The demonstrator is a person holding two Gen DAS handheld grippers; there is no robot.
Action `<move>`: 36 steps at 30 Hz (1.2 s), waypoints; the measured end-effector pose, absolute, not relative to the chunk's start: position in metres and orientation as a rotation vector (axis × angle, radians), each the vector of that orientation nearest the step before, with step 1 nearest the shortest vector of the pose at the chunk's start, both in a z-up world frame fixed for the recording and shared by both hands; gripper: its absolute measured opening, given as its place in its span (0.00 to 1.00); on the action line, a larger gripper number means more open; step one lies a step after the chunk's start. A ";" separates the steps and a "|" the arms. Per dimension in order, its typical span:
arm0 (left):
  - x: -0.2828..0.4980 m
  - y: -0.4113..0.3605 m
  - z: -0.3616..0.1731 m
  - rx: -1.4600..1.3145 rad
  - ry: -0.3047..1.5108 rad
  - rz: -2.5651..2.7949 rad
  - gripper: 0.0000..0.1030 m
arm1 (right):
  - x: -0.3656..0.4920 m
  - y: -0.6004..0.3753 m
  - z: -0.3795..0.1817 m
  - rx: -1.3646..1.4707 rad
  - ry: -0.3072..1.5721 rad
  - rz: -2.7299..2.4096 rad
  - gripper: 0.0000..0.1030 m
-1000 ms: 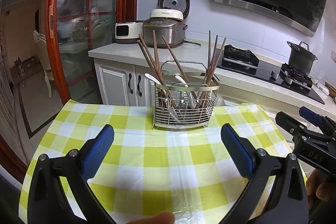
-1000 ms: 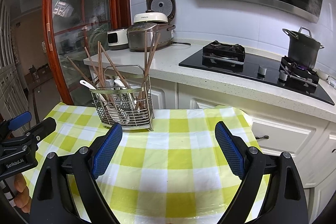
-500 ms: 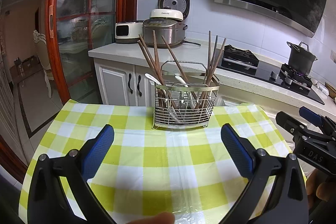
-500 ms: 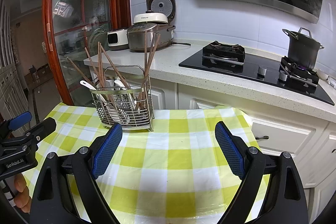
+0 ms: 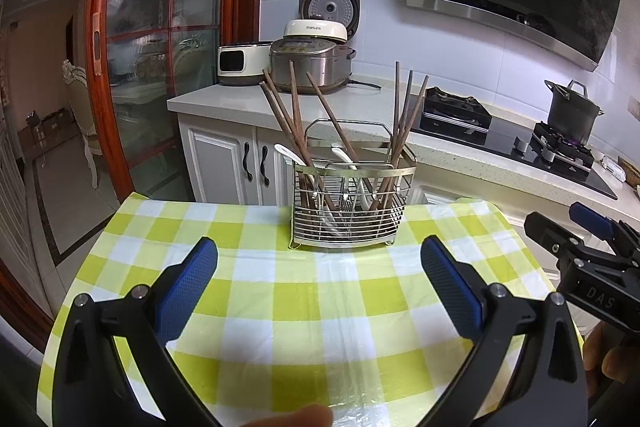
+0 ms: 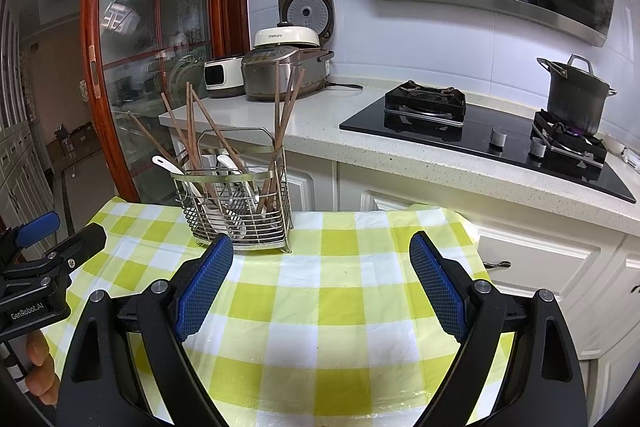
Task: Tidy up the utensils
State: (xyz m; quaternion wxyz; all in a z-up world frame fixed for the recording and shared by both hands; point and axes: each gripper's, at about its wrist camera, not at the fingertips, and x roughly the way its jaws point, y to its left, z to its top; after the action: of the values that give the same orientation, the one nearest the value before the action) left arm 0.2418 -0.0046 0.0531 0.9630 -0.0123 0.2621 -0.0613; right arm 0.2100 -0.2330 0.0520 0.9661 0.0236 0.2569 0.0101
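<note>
A wire metal utensil caddy [image 5: 348, 207] stands at the far edge of the table with the yellow-green checked cloth [image 5: 304, 311]. It holds several brown chopsticks [image 5: 290, 123] and white spoons [image 5: 286, 151]. The caddy also shows in the right wrist view [image 6: 240, 211]. My left gripper [image 5: 319, 263] is open and empty, held above the cloth short of the caddy. My right gripper [image 6: 320, 267] is open and empty, to the right of the caddy. Each gripper shows at the edge of the other's view, the right gripper [image 5: 576, 247] and the left gripper [image 6: 52, 239].
A kitchen counter [image 6: 360, 131] runs behind the table with rice cookers [image 6: 280, 71], a gas hob [image 6: 480, 139] and a dark pot [image 6: 572, 95] over a lit flame. White cabinets [image 6: 532, 259] stand below. A red-framed glass door [image 5: 156, 59] is at the left.
</note>
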 end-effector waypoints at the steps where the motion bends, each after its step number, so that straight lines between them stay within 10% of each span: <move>1: 0.242 -0.005 0.053 -0.025 0.531 -0.124 0.96 | 0.210 -0.233 0.052 0.048 0.519 0.021 0.82; 36: 0.241 -0.006 0.056 -0.022 0.526 -0.128 0.96 | 0.210 -0.235 0.055 0.048 0.519 0.021 0.82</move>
State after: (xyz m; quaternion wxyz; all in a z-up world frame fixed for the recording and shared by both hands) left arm 0.2410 -0.0058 0.0557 0.9636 -0.0108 0.2596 -0.0631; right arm 0.2101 -0.2354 0.0552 0.9662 0.0236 0.2565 0.0103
